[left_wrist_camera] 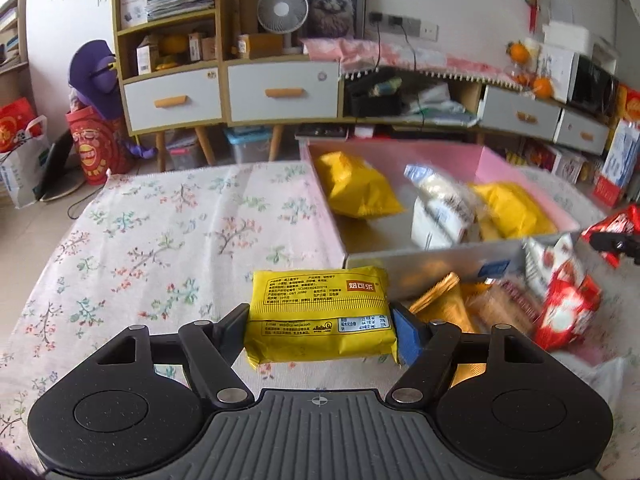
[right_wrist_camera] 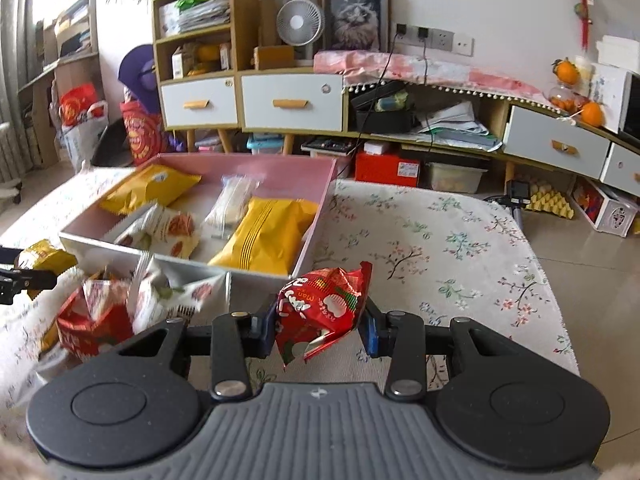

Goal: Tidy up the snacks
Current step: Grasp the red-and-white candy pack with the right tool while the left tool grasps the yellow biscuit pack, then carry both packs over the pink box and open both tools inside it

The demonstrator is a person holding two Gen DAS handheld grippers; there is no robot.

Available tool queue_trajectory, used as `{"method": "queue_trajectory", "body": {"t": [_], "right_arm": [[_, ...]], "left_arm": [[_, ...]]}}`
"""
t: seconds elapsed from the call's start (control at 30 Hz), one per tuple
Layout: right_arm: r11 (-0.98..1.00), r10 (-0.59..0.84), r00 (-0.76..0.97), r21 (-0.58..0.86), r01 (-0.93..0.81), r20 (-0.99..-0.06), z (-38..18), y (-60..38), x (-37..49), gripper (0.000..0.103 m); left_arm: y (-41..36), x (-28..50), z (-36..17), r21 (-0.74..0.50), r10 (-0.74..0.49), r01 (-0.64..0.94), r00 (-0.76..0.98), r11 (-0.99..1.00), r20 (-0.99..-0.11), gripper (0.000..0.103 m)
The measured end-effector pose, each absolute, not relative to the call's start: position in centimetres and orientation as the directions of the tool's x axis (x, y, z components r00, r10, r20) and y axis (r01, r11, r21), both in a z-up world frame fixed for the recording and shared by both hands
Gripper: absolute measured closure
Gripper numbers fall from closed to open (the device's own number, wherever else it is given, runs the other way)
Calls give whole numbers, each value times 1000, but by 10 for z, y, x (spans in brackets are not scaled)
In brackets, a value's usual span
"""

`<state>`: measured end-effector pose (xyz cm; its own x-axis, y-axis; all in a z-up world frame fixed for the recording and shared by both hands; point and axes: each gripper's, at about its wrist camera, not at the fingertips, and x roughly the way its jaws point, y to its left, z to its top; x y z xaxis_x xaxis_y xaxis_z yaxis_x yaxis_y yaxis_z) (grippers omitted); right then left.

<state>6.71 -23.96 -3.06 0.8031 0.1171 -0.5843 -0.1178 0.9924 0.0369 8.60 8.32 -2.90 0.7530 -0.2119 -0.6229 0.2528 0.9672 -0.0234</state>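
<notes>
Home living room: cabinet [right_wrist_camera: 256,96], fan [right_wrist_camera: 300,24], cat portrait [right_wrist_camera: 356,20]

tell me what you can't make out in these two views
- Left wrist view: loose snack pile beside the pink box is motion-blurred; labels unreadable.
- Left wrist view: right gripper cut off by the frame edge.
- Right wrist view: the red packet hides the right gripper's pad contact.
- Right wrist view: left gripper cut off at the edge.

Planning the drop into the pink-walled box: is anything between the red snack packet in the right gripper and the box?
Nothing visible blocks it. The red snack packet, clamped in the right gripper, hangs just before the pink-walled box's low white near wall, which it must clear.
</notes>
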Motion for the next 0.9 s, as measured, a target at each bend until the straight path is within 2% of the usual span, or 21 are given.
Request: {"method": "queue_trajectory", "body": {"t": [0.47,0.9], "right_arm": [[988,148,806,124,-93,-573,-12,-210,87,65],[989,134,789,127,-71,-600,-19,-177,110,65]], "left_arm": [[50,99,-7,-87,-260,260,763,962,-592,30],[9,158,-2,-57,-295,333,728,941,-619,30]]}}
